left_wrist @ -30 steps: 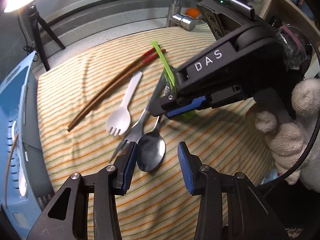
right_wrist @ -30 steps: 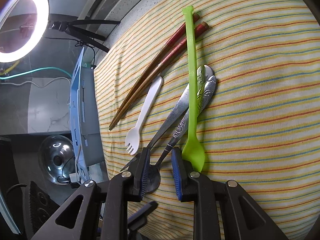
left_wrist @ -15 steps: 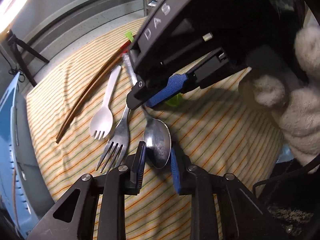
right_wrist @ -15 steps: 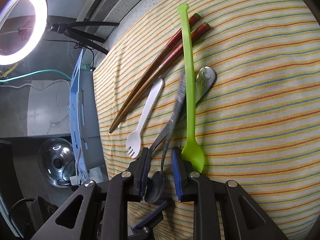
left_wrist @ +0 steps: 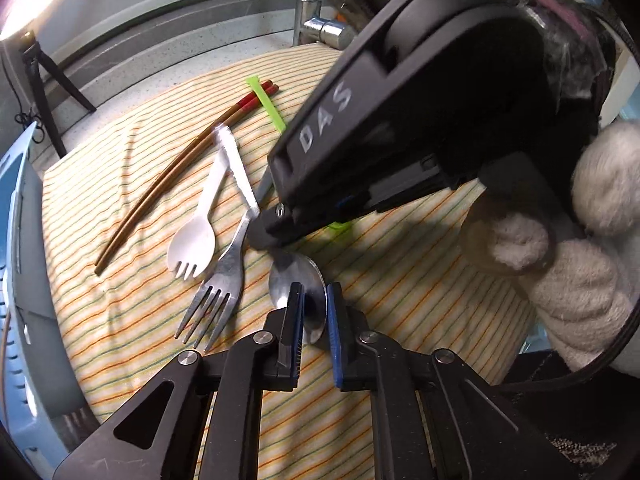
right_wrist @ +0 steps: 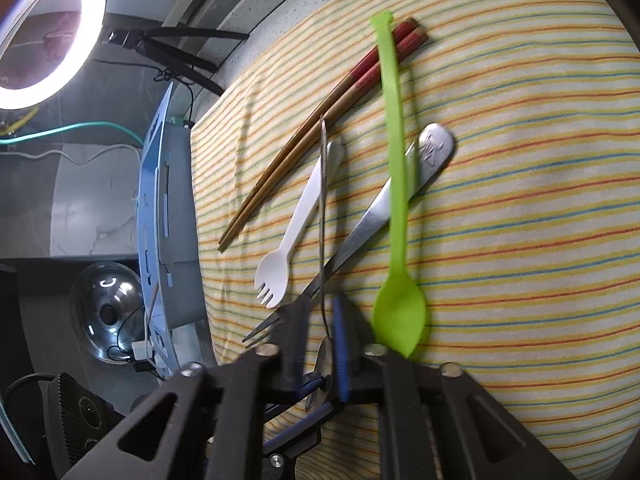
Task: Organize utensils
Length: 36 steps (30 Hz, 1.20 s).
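A metal spoon is tilted up off the striped cloth, its handle pointing away over the white spork. My left gripper is shut on the spoon's bowl. My right gripper, the black body reaching in from the right, is shut on the spoon's neck. A metal fork lies just left of the bowl. The green plastic spoon crosses the fork's handle. Red-tipped chopsticks lie farther left.
A blue rack stands along the cloth's left edge. A faucet rises behind the cloth, and a ring light on a tripod stands at the back left. A gloved hand holds the right gripper. A glass pot lid lies beyond the rack.
Both grippers have closed on the metal spoon, the left on its bowl and the right on its neck. The spoon's handle has swung left and lifted away from the fork and green spoon.
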Each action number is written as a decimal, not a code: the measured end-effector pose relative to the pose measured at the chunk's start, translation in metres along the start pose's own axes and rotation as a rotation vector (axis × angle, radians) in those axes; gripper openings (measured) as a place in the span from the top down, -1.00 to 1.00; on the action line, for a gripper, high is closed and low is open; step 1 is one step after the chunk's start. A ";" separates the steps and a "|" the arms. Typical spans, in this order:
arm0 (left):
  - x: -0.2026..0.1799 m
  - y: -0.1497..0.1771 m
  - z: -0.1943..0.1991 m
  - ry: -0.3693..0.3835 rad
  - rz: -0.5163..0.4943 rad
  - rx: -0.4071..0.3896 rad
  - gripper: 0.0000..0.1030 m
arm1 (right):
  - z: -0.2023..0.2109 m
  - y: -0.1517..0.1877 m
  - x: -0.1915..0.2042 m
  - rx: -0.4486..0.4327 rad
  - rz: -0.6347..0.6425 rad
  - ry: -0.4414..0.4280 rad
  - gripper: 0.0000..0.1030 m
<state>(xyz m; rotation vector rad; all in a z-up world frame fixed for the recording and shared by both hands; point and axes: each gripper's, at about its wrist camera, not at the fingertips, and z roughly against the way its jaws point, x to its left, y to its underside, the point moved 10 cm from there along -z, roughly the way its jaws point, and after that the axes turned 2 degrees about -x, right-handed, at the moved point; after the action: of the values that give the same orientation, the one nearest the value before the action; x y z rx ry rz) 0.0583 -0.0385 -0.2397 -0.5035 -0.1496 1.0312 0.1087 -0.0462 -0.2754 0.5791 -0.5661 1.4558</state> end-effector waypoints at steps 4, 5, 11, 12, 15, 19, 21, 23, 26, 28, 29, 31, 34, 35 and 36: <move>-0.003 0.003 0.006 -0.007 0.008 -0.016 0.83 | 0.002 0.007 0.001 0.003 -0.005 -0.018 0.93; -0.004 0.003 0.009 -0.008 0.012 -0.022 0.83 | 0.003 0.009 0.001 0.006 -0.012 -0.027 0.94; -0.005 0.004 0.031 -0.011 0.027 -0.071 0.83 | 0.019 0.020 0.010 -0.008 0.000 -0.063 0.96; -0.005 0.004 0.035 -0.011 0.031 -0.081 0.83 | 0.020 0.020 0.013 -0.011 0.004 -0.068 0.96; 0.006 0.003 0.042 -0.016 0.060 -0.104 0.83 | 0.024 0.020 0.020 -0.019 0.014 -0.077 0.96; 0.020 0.001 0.052 -0.034 0.073 -0.128 0.83 | 0.025 0.017 0.039 -0.032 0.044 -0.088 0.96; 0.029 -0.001 0.062 -0.058 0.067 -0.145 0.83 | 0.025 0.016 0.051 -0.036 0.060 -0.094 0.96; 0.033 0.001 0.070 -0.078 0.068 -0.158 0.83 | 0.023 0.012 0.067 -0.040 0.081 -0.104 0.96; 0.053 0.000 0.081 -0.108 0.080 -0.180 0.83 | 0.019 0.007 0.088 -0.044 0.107 -0.118 0.96; 0.068 0.002 0.089 -0.131 0.087 -0.188 0.83 | 0.012 0.003 0.106 -0.042 0.134 -0.126 0.96; 0.073 0.003 0.092 -0.140 0.090 -0.192 0.83 | 0.010 0.002 0.114 -0.042 0.143 -0.130 0.96; 0.086 0.006 0.097 -0.164 0.099 -0.201 0.83 | 0.001 -0.002 0.132 -0.041 0.166 -0.137 0.96; 0.104 0.005 0.101 -0.195 0.115 -0.210 0.83 | -0.011 -0.009 0.156 -0.038 0.191 -0.150 0.96; 0.113 0.006 0.103 -0.206 0.123 -0.211 0.83 | -0.016 -0.010 0.163 -0.037 0.199 -0.151 0.96; 0.119 0.005 0.105 -0.213 0.130 -0.211 0.83 | -0.021 -0.012 0.171 -0.034 0.210 -0.152 0.96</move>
<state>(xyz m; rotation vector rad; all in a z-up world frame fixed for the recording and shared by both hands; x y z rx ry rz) 0.0790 0.0996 -0.1638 -0.5995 -0.4226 1.2028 0.1274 0.0943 -0.1768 0.6209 -0.7893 1.6049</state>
